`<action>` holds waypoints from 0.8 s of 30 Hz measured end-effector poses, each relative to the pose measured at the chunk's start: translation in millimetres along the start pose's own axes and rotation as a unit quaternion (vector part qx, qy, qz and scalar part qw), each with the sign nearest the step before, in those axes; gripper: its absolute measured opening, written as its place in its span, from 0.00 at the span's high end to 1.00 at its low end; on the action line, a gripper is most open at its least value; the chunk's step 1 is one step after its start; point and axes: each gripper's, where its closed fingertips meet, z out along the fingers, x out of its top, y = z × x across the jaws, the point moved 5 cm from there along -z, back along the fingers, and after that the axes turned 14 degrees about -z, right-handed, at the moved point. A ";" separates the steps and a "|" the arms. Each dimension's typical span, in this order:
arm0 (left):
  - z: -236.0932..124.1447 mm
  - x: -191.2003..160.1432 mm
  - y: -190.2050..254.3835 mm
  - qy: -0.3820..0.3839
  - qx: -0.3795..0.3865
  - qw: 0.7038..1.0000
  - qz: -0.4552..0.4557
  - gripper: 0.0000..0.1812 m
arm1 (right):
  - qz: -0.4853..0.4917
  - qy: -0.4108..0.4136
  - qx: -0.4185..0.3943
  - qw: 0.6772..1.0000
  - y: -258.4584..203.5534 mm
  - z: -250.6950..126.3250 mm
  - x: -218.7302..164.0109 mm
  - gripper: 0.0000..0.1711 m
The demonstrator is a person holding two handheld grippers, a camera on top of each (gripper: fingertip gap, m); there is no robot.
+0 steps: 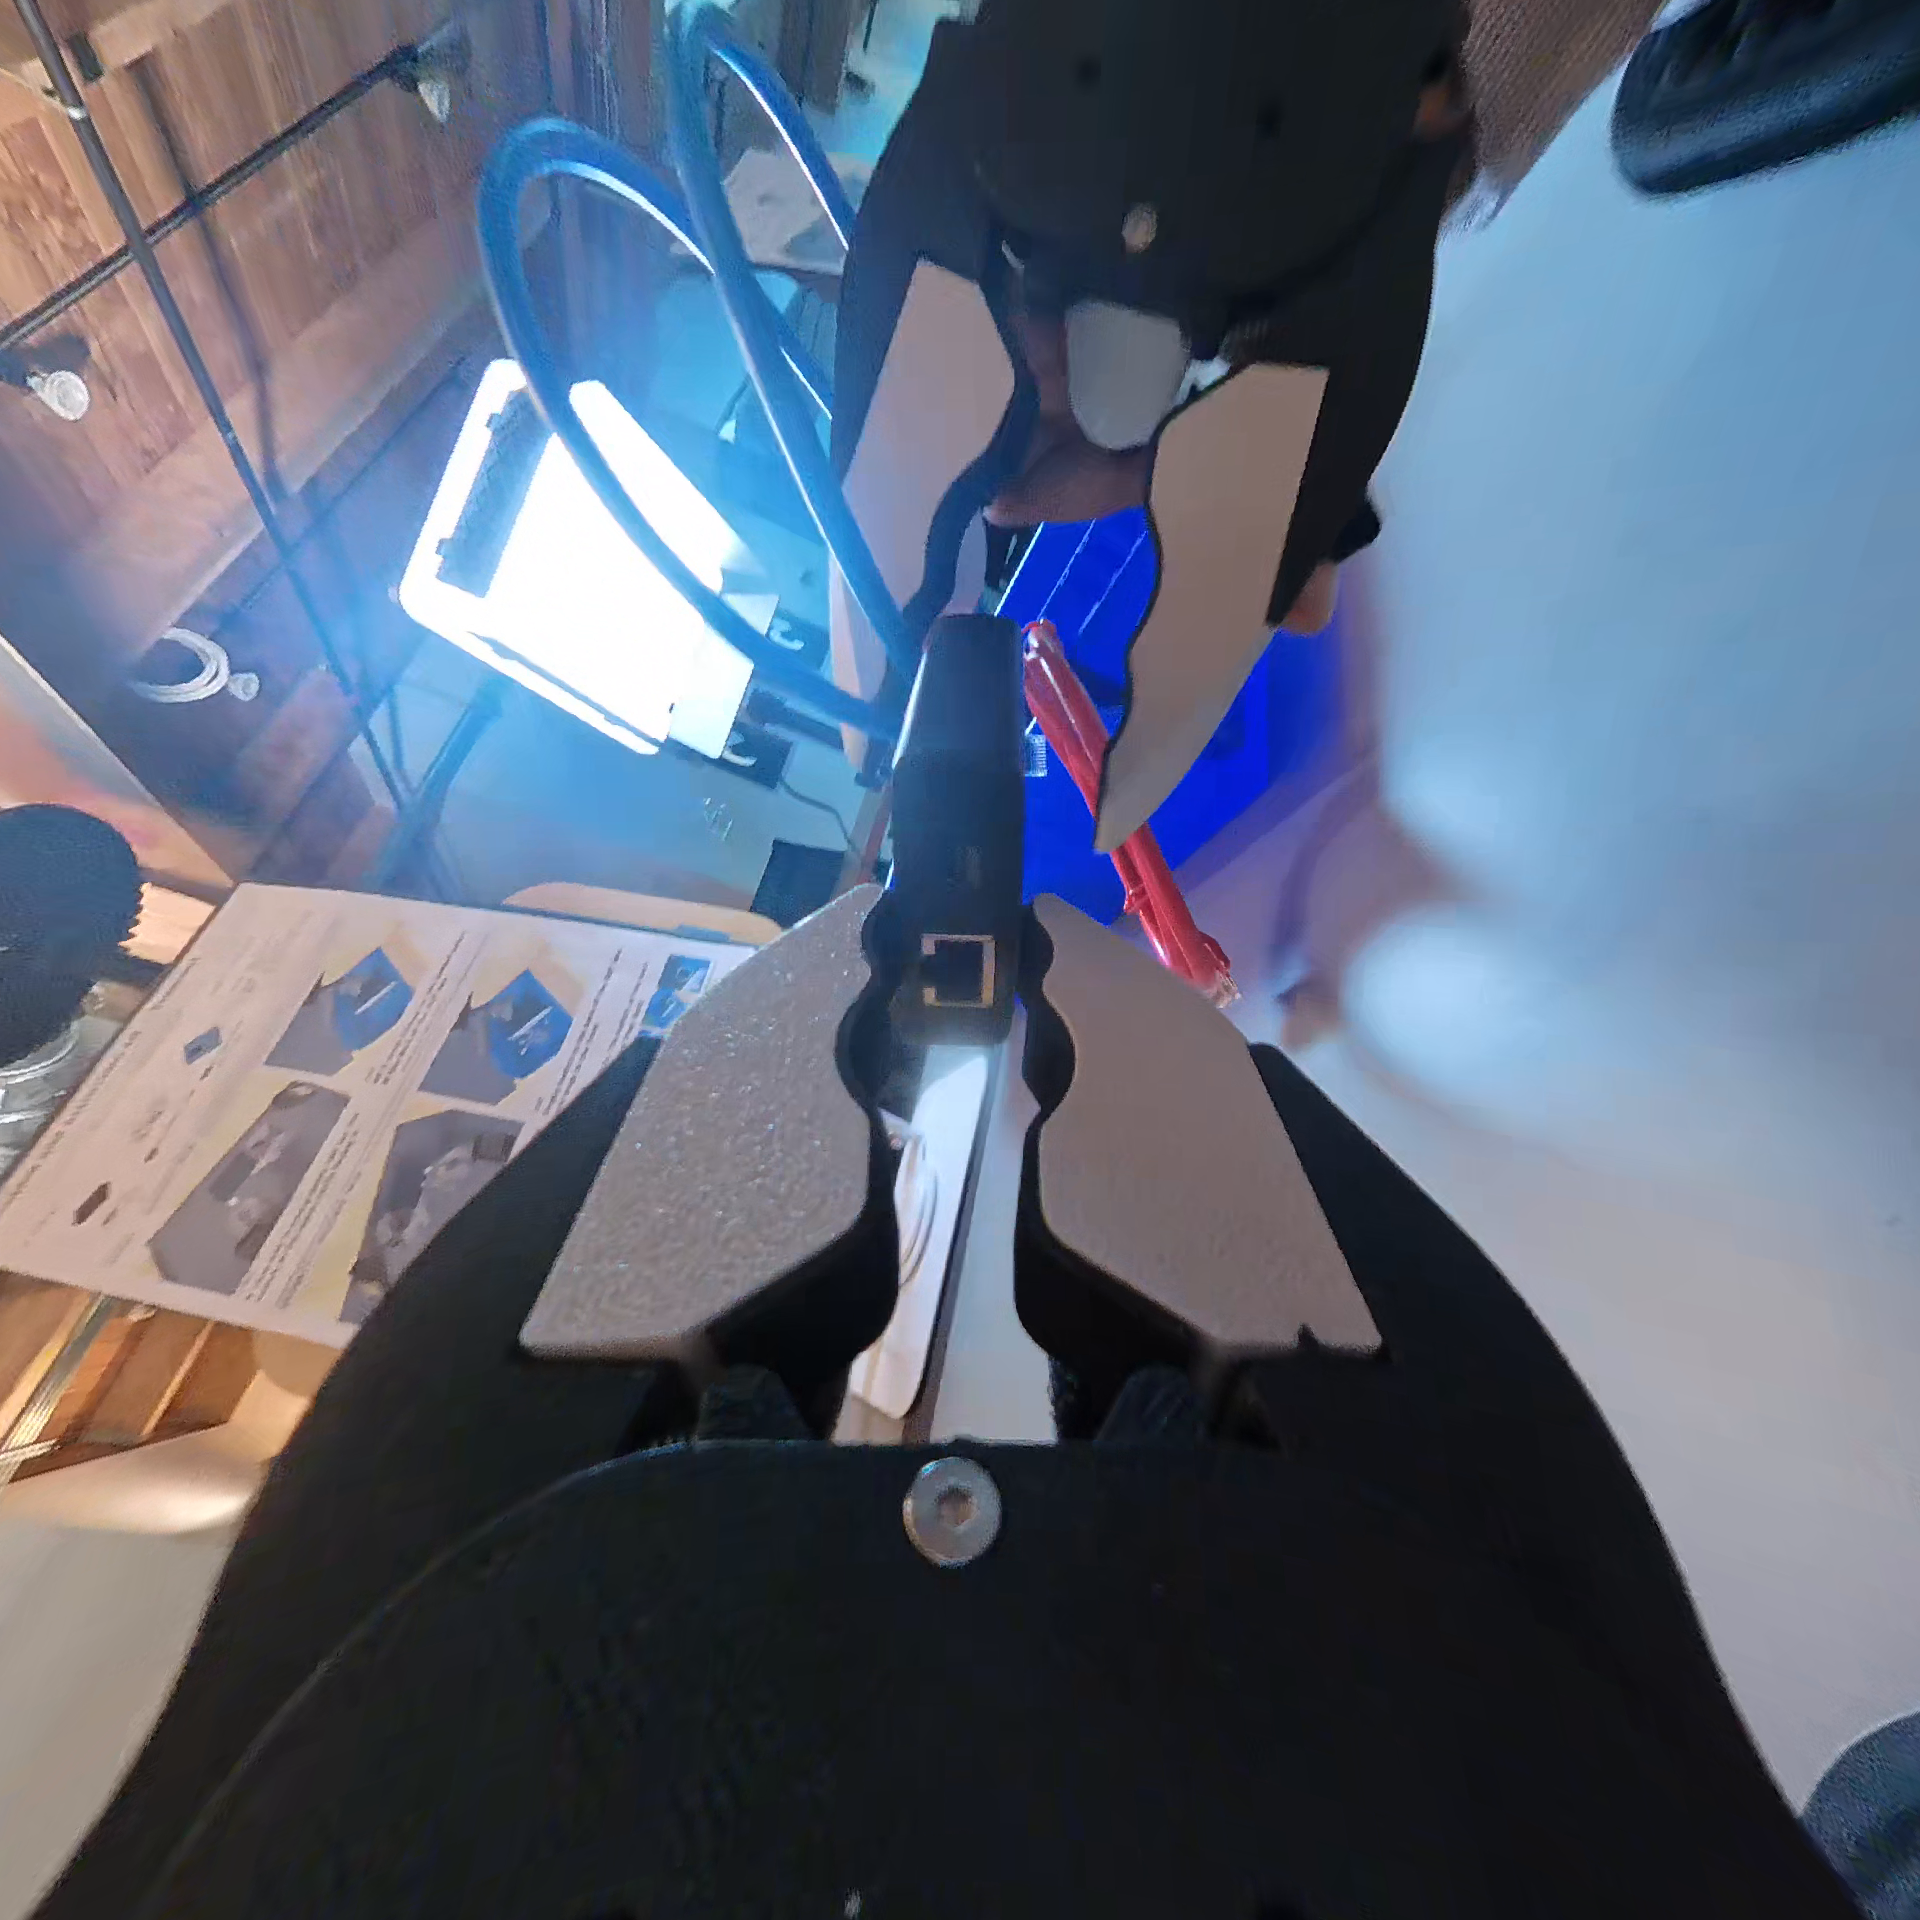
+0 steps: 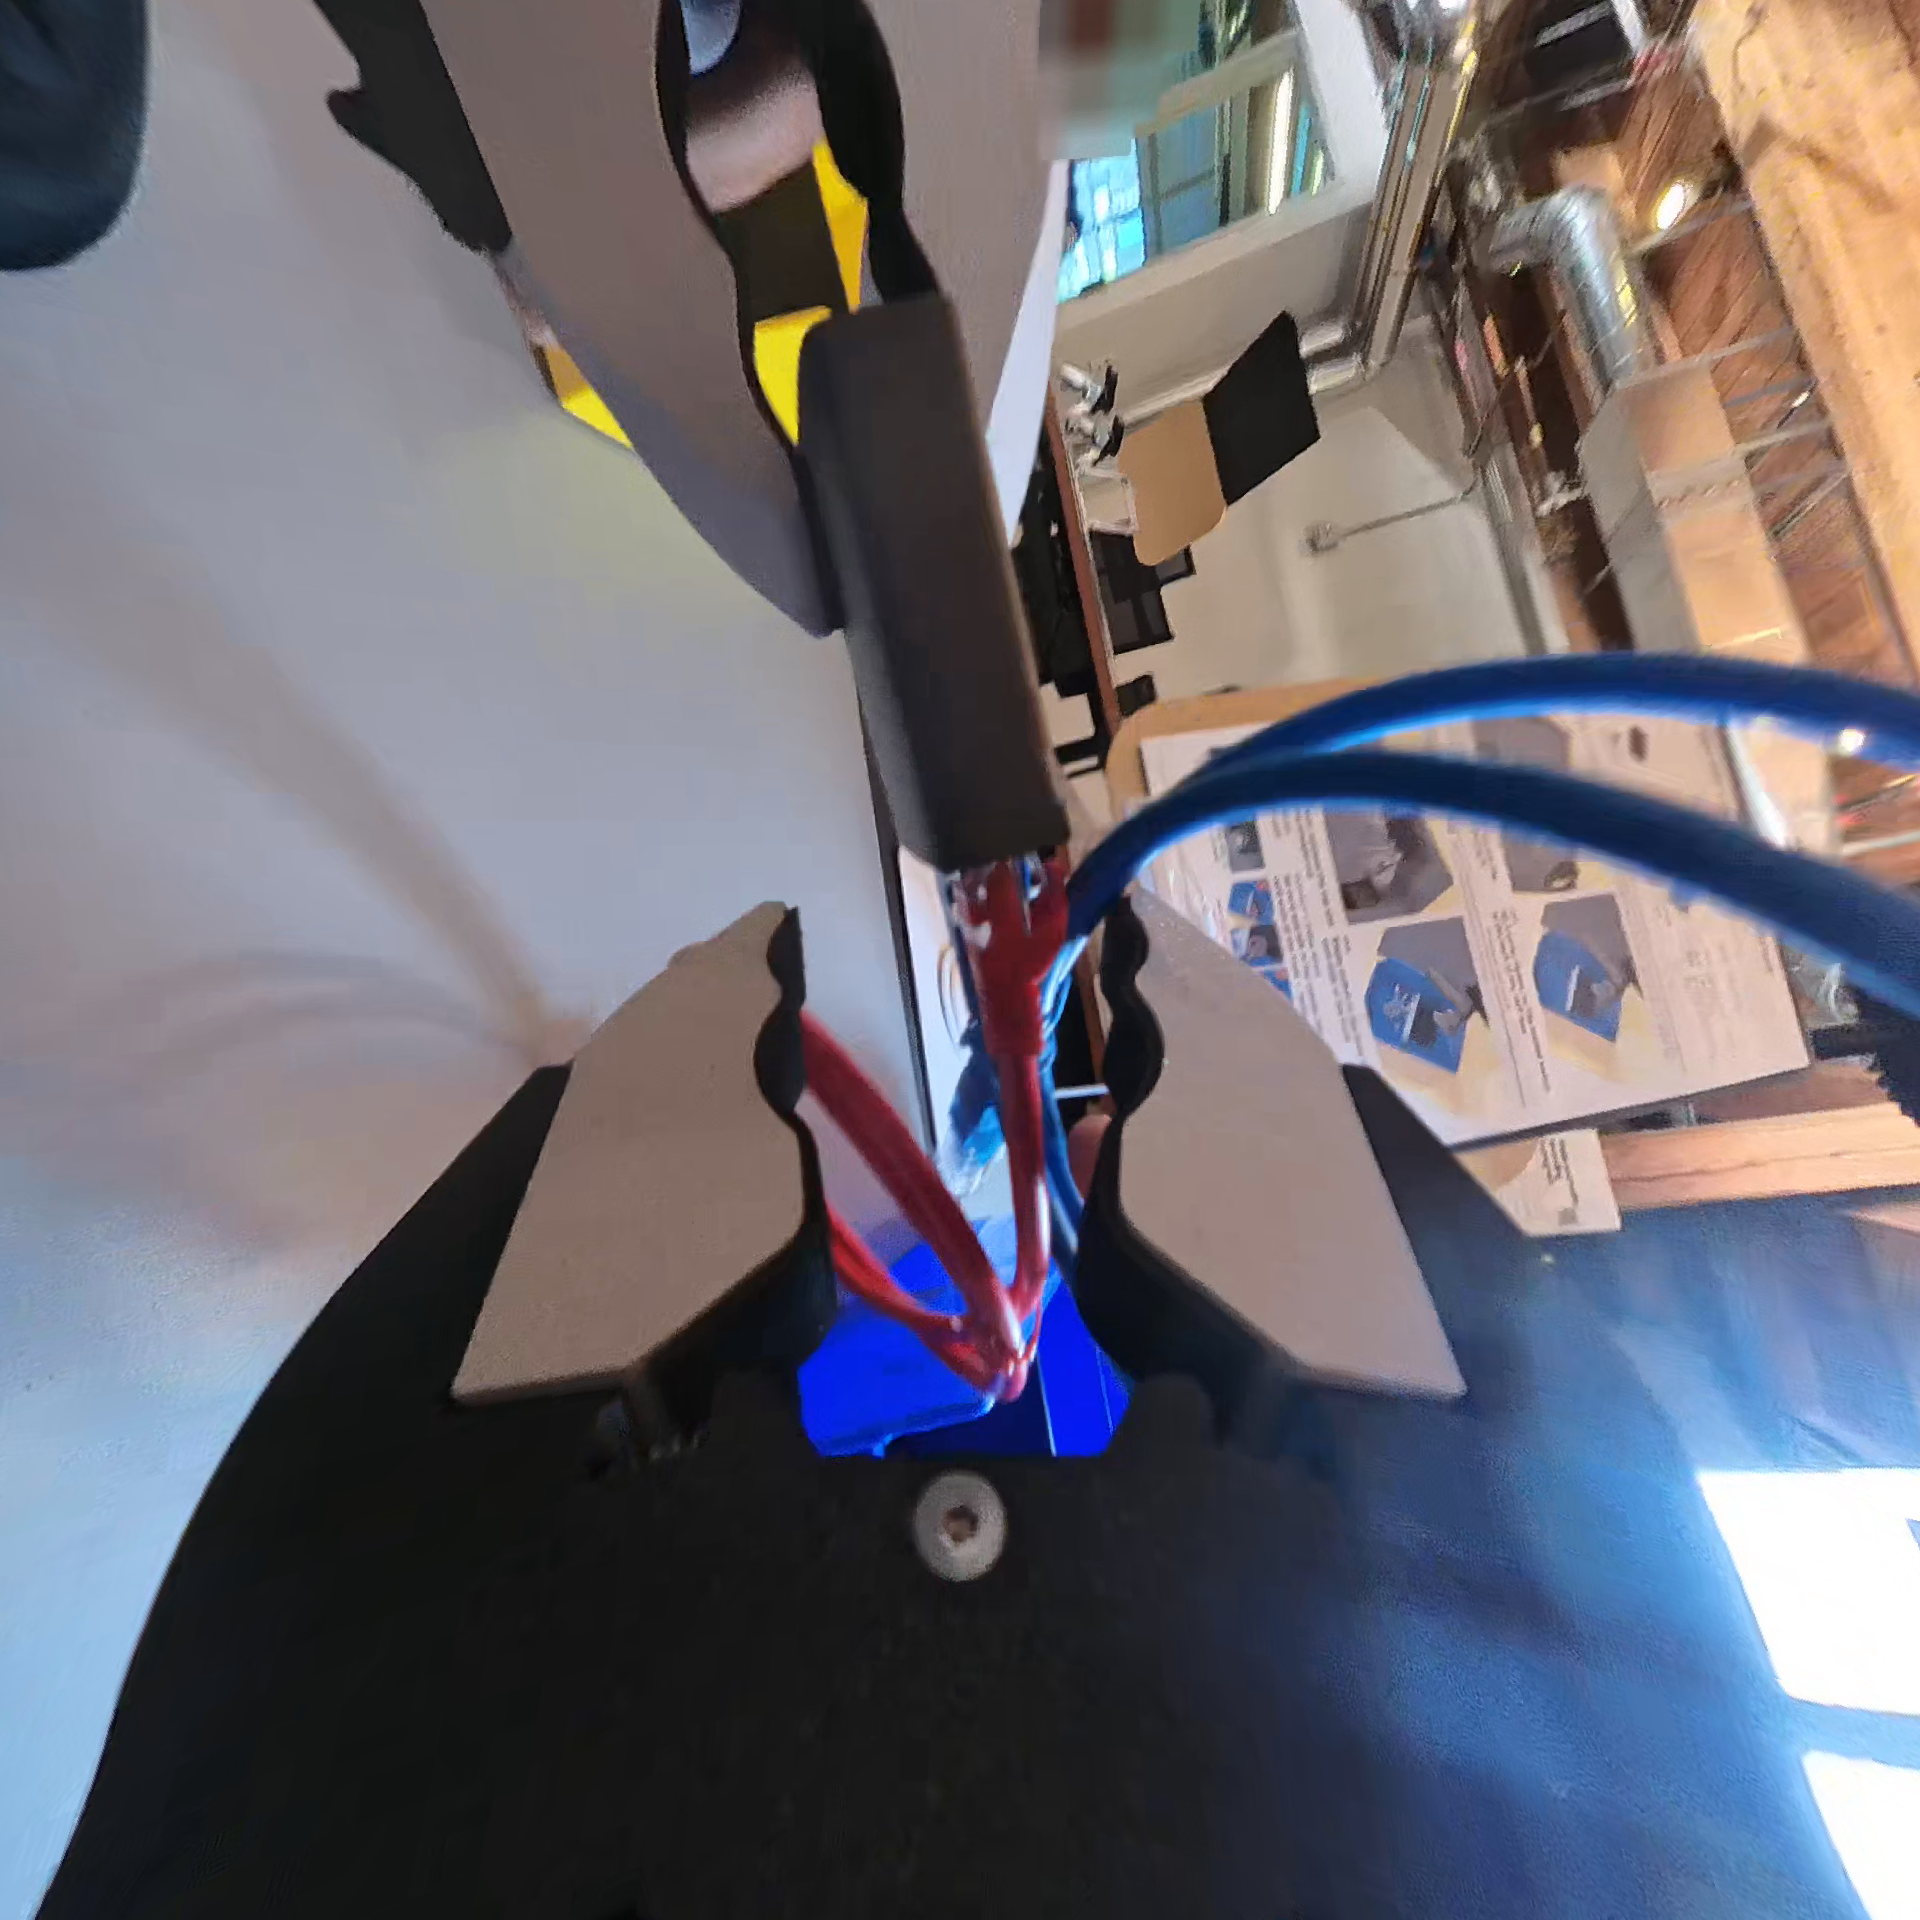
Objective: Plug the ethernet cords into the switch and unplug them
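The left hand-held gripper (image 1: pixel 951 971) clamps the black switch (image 1: pixel 956 831), whose long axis points at the open, empty right hand-held gripper (image 2: pixel 951 987) straddling the plugged red cord (image 2: pixel 1008 997) beside blue cords (image 2: pixel 1455 790).

The switch (image 1: pixel 951 790) is black, its open port edged in pale yellow. One ethernet cord (image 1: pixel 1127 821) is red, another (image 2: pixel 1507 790) is blue. Both grippers have black bodies with grey speckled finger pads (image 1: pixel 727 1132). The worktop (image 1: pixel 1558 1195) looks white, though blurred. A bright blue mat (image 2: pixel 935 1392) shows beneath.
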 end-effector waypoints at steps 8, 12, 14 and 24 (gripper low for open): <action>3.3 -10.8 9.6 0.005 -0.045 0.997 -0.070 0.88 | -0.004 0.017 0.027 0.999 -1.3 -9.2 8.4 0.86; 8.7 -28.8 12.2 -0.056 -0.066 0.990 -0.112 0.86 | -0.002 -0.046 0.077 0.996 -11.0 -1.4 2.5 0.87; 6.9 -24.6 10.5 -0.047 -0.062 0.991 -0.107 0.85 | -0.012 -0.094 0.086 0.992 -11.6 0.9 -4.5 0.87; 10.9 -26.4 22.6 -0.068 -0.063 0.995 -0.045 0.88 | -0.024 -0.103 0.108 0.989 -21.7 2.5 10.0 0.87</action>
